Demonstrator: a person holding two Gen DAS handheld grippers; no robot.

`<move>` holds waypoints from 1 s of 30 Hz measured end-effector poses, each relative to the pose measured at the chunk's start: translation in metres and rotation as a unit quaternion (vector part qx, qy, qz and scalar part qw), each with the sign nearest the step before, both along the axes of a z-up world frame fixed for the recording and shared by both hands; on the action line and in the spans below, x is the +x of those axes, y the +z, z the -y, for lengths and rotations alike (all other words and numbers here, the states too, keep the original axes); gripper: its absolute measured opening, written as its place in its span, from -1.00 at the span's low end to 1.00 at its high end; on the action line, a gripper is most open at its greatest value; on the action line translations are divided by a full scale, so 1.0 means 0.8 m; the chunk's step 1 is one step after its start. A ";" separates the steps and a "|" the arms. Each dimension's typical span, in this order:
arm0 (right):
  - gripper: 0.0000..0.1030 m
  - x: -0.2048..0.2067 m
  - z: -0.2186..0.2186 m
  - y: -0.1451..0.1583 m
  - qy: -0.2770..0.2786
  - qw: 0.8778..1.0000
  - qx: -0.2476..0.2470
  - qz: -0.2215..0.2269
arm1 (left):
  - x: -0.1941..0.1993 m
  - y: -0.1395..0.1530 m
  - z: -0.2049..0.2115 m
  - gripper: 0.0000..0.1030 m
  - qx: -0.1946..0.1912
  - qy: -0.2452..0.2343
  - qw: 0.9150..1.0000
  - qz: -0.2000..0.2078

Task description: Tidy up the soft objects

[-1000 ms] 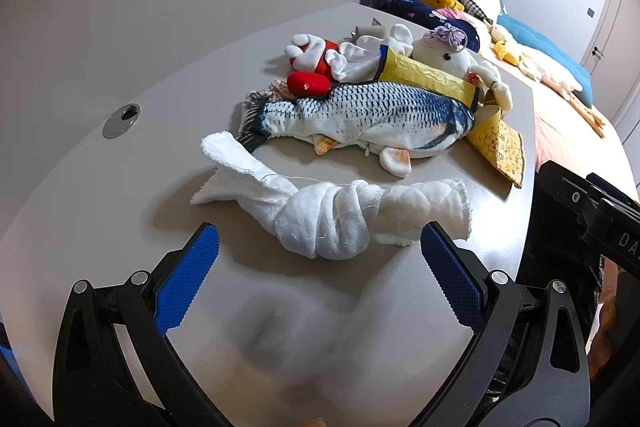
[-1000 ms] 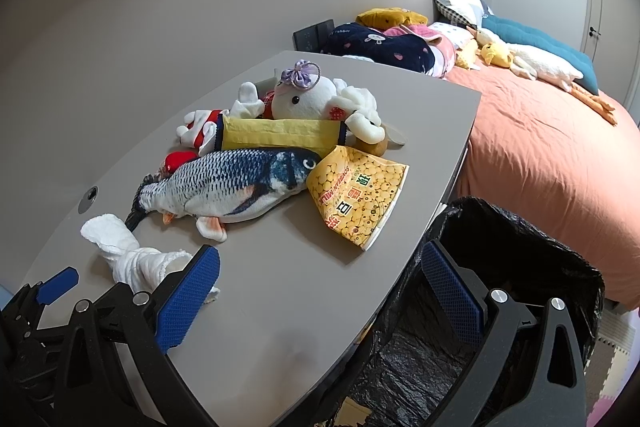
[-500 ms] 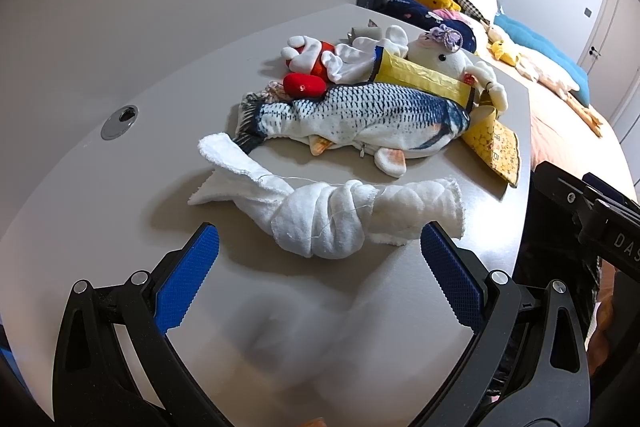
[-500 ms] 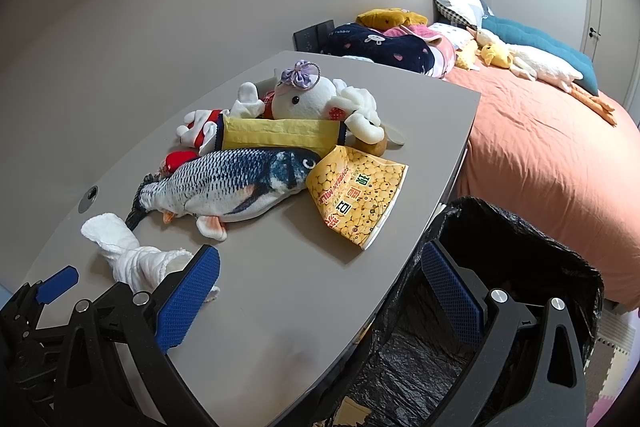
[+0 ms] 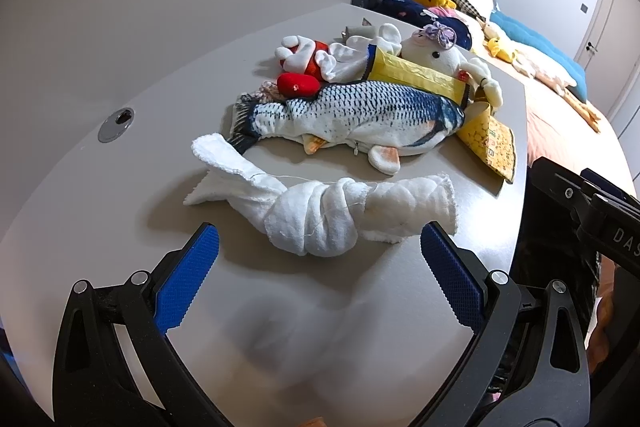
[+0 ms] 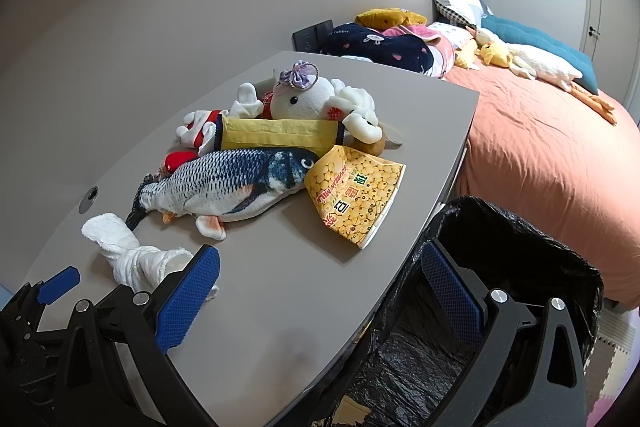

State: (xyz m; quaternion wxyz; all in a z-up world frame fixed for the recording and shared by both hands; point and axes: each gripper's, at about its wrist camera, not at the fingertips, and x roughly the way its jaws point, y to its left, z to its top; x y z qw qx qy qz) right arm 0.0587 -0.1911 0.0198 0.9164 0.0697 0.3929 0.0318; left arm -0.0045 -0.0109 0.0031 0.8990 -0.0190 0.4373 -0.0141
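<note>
Inspector: The knotted white terry cloth (image 5: 316, 215) lies on the grey surface (image 5: 132, 187), just beyond the left tool (image 5: 318, 281), whose blue-padded jaws stand wide apart and empty. Touching its far end lies the blue-and-white plush fish (image 5: 352, 111), then the white plush rabbit with a purple bow (image 5: 432, 51) and the yellow printed pouch (image 6: 354, 191).

Clerk: Progress?

Inspector: In my judgement, barely begun. Every soft item sits in one loose heap; nothing is sorted or held. The right tool (image 6: 320, 293) is likewise spread open, gripping nothing.

Clerk: Differences between views?

Inspector: Only the right wrist view shows the open black-lined bin (image 6: 512, 267) beside the surface edge, and most of the orange bed (image 6: 540, 147).
</note>
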 end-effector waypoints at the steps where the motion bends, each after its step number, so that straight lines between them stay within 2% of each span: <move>1: 0.95 0.000 0.000 0.000 0.000 1.000 0.000 0.000 | 0.000 0.000 0.000 0.89 0.000 0.000 1.000 0.000; 16: 0.95 0.002 0.006 -0.004 -0.001 1.000 0.005 -0.003 | 0.004 -0.004 0.000 0.89 0.000 0.000 1.000 -0.005; 23: 0.95 0.018 0.006 -0.008 0.000 1.000 0.009 -0.004 | 0.026 -0.010 0.003 0.89 0.006 -0.001 1.000 -0.014; 30: 0.95 0.043 0.013 -0.021 -0.005 1.000 0.026 -0.009 | 0.054 -0.032 -0.002 0.89 -0.001 0.003 0.999 -0.041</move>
